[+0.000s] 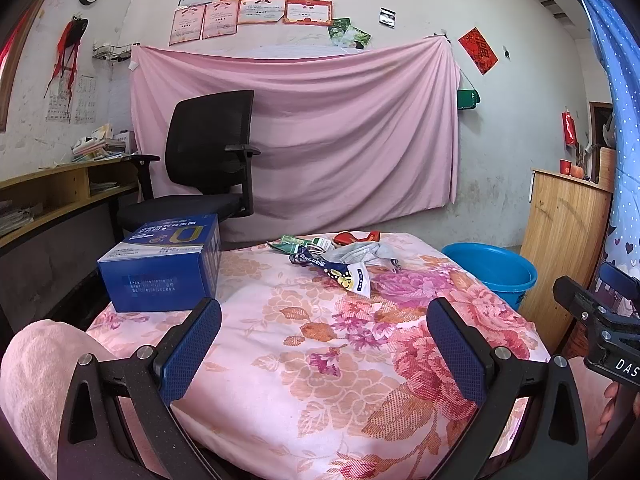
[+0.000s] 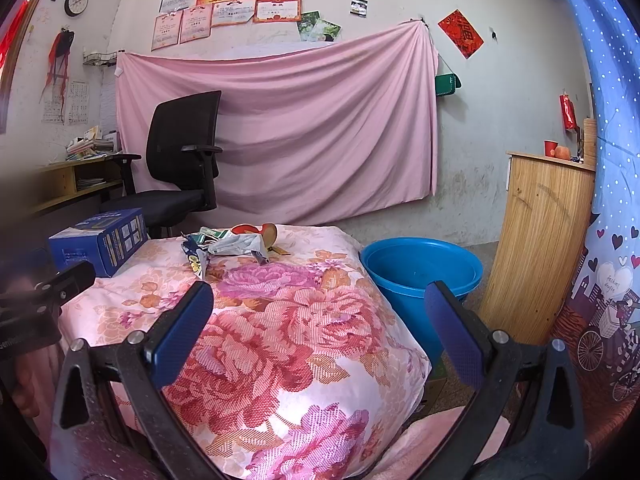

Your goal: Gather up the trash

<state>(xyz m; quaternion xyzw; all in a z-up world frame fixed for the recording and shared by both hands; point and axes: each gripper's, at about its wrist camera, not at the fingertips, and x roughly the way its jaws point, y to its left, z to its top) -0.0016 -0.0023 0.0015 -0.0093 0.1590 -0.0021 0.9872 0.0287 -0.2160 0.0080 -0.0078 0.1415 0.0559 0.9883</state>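
A heap of wrappers and crumpled paper (image 1: 340,254) lies at the far end of a surface covered in floral cloth (image 1: 320,352). The same trash heap (image 2: 228,246) shows in the right wrist view, with a red and tan item behind it. A blue basin (image 2: 420,266) stands on the floor to the right of the surface, seen also as the blue basin (image 1: 494,270) in the left wrist view. My left gripper (image 1: 324,338) is open over the cloth, well short of the trash. My right gripper (image 2: 320,324) is open too, nothing between its fingers.
A blue carton (image 1: 164,266) rests on the cloth's left side. A black office chair (image 1: 204,160) and a wooden desk (image 1: 60,196) stand behind it. A wooden cabinet (image 2: 540,248) sits right of the basin. A pink sheet (image 1: 296,132) hangs on the wall.
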